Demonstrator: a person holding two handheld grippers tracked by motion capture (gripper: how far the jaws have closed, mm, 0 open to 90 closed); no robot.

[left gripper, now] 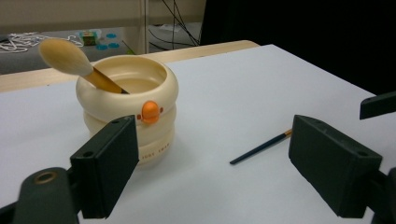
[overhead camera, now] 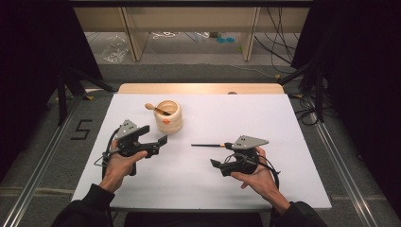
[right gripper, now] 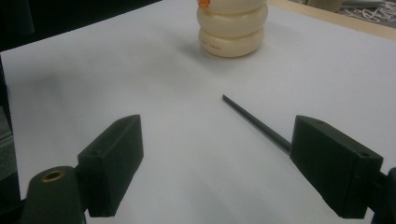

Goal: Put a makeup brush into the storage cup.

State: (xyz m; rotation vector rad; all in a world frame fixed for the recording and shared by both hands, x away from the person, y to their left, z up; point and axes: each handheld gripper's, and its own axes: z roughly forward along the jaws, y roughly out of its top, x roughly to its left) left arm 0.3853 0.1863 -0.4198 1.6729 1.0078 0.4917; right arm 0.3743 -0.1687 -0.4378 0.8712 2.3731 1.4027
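A cream ribbed pot point(overhead camera: 169, 116) with an orange beak stands on the white table, and a wooden brush point(overhead camera: 156, 109) with a fluffy head leans in it. A thin dark brush point(overhead camera: 207, 145) lies flat at mid table. My left gripper point(overhead camera: 161, 142) is open just near-left of the pot, with nothing between its jaws. In the left gripper view the pot point(left gripper: 135, 107) sits ahead of the left gripper point(left gripper: 215, 172). My right gripper point(overhead camera: 220, 153) is open beside the thin brush's right end. In the right gripper view the thin brush point(right gripper: 254, 123) runs behind the right jaw of the right gripper point(right gripper: 217, 172).
The white table top point(overhead camera: 265, 118) has a wooden strip along its far edge. Metal rails run down both sides on the floor. Shelving legs and cables stand beyond the table. Dark curtains hang left and right.
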